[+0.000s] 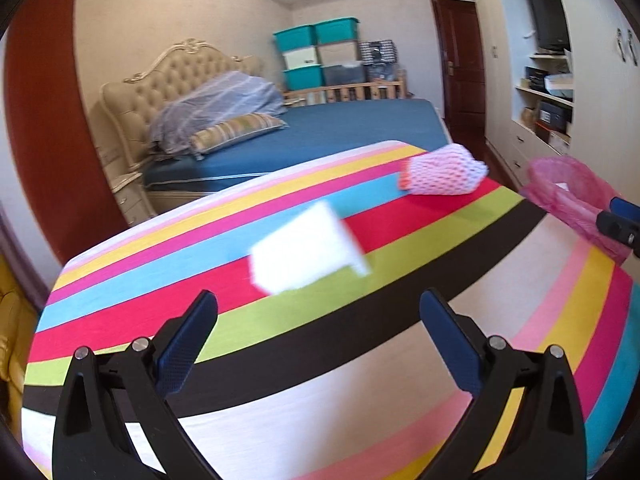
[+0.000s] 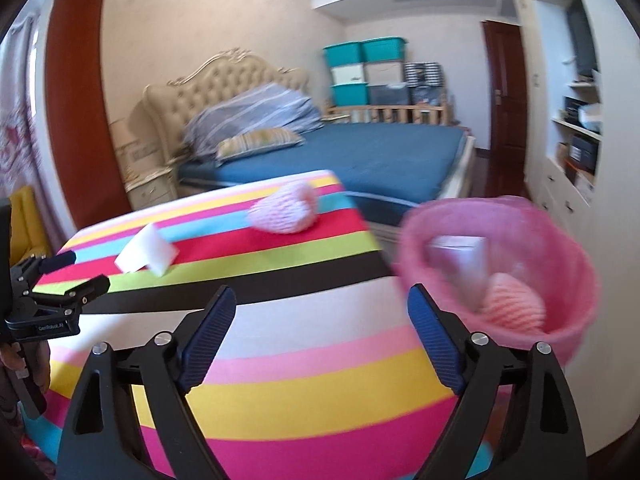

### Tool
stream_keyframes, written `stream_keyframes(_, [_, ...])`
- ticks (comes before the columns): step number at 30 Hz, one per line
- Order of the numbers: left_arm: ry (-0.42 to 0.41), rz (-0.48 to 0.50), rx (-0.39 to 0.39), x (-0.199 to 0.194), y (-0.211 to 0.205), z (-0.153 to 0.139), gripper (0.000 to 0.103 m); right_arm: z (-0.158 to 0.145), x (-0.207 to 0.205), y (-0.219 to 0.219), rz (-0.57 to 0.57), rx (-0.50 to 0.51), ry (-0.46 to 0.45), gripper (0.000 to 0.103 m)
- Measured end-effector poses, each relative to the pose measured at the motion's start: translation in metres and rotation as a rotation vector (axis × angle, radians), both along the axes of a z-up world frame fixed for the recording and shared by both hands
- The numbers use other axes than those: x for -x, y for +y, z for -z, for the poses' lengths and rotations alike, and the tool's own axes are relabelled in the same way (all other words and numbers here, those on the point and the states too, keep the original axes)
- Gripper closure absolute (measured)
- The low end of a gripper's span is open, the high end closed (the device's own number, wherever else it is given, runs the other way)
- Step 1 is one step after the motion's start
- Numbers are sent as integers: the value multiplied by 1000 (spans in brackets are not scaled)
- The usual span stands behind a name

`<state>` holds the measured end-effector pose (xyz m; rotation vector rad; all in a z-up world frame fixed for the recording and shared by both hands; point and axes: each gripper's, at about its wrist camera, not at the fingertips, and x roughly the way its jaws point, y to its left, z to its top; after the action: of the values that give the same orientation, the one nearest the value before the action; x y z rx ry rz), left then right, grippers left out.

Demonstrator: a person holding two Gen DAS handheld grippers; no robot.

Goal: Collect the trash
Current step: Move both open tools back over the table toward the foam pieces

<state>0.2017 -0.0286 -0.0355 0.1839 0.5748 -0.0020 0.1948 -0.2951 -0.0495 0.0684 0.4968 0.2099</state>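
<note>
A white folded paper piece (image 1: pixel 306 254) lies on the striped cloth, just ahead of my open, empty left gripper (image 1: pixel 318 312); it also shows in the right wrist view (image 2: pixel 146 256). A pink-and-white foam fruit net (image 1: pixel 442 174) lies farther back on the red stripe, seen too in the right wrist view (image 2: pixel 286 208). A bin lined with a pink bag (image 2: pixel 500 216) stands off the surface's right edge, holding a pink foam net (image 2: pixel 514 312) and a clear wrapper. My right gripper (image 2: pixel 322 304) is open and empty, left of the bin. The left gripper (image 2: pixel 76 270) shows at far left.
The striped cloth (image 1: pixel 360 380) covers a raised surface. Behind it is a bed with a blue sheet (image 1: pixel 352 128), pillows and a tufted headboard. Stacked teal storage boxes (image 1: pixel 316 52) stand at the back. A white shelf unit (image 1: pixel 552 92) lines the right wall beside a dark door.
</note>
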Motion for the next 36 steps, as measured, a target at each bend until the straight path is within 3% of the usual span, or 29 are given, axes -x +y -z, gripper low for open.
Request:
stream_keyframes(6, [-18,-58,30,13,41,-5,5,-6,-14,59,-65,49,16,19])
stream_keyframes(12, [-15,-93,66,15,60,-2,5,-5,-29,95,-59,96,39,19])
stream_keyframes(17, [-8,-95,154,16,76,-3,5,-4,-46,112,-32,126,66,19])
stream_keyframes(26, [8,-64,184,14,73,0,5,-11,-111,81,149,101,102,19])
stream_keyframes(36, [44,-108,285,8,91,5,5,-4,-187,74,188,100,185,19])
